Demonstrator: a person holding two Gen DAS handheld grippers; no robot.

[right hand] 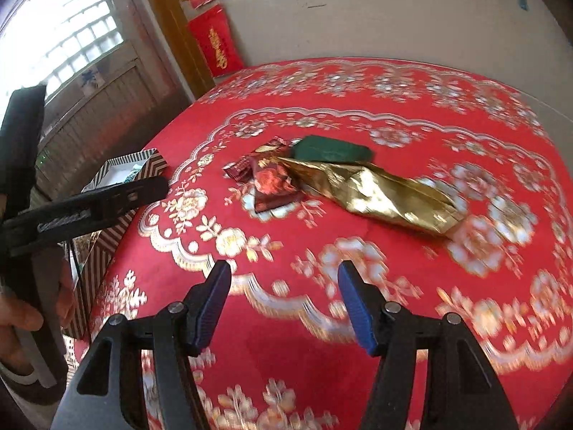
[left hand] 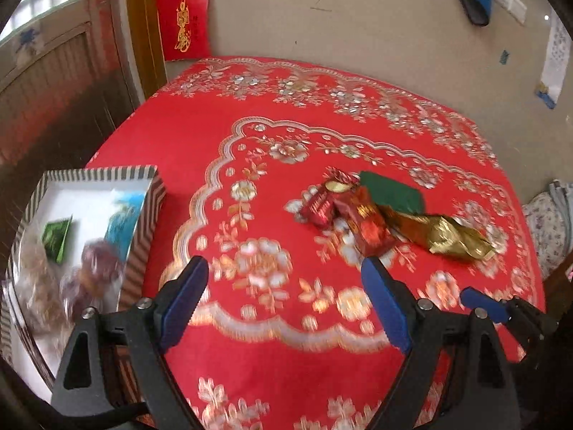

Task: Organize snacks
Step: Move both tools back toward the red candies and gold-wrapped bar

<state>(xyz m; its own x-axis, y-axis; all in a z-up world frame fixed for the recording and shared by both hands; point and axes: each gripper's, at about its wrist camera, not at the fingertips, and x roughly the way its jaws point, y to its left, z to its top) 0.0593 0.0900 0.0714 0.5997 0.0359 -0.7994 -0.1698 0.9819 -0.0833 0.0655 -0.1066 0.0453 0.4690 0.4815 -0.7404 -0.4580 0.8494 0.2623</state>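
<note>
A small pile of snacks lies mid-table on the red cloth: a dark red wrapper (left hand: 317, 208), a red foil packet (left hand: 369, 222), a green packet (left hand: 392, 191) and a gold foil packet (left hand: 447, 236). The right wrist view shows them too: red packet (right hand: 274, 182), green packet (right hand: 331, 148), gold packet (right hand: 379, 193). A striped box (left hand: 143, 211) at the table's left edge holds several snacks. My left gripper (left hand: 286, 268) is open and empty, near side of the pile. My right gripper (right hand: 284, 272) is open and empty, also short of the pile.
The table has a red floral cloth (right hand: 358, 304) and stands against a beige wall (left hand: 358, 28). The left gripper's body (right hand: 89, 208) reaches over the striped box (right hand: 125, 165) in the right wrist view. The right gripper's tip (left hand: 483, 302) shows at the left view's right.
</note>
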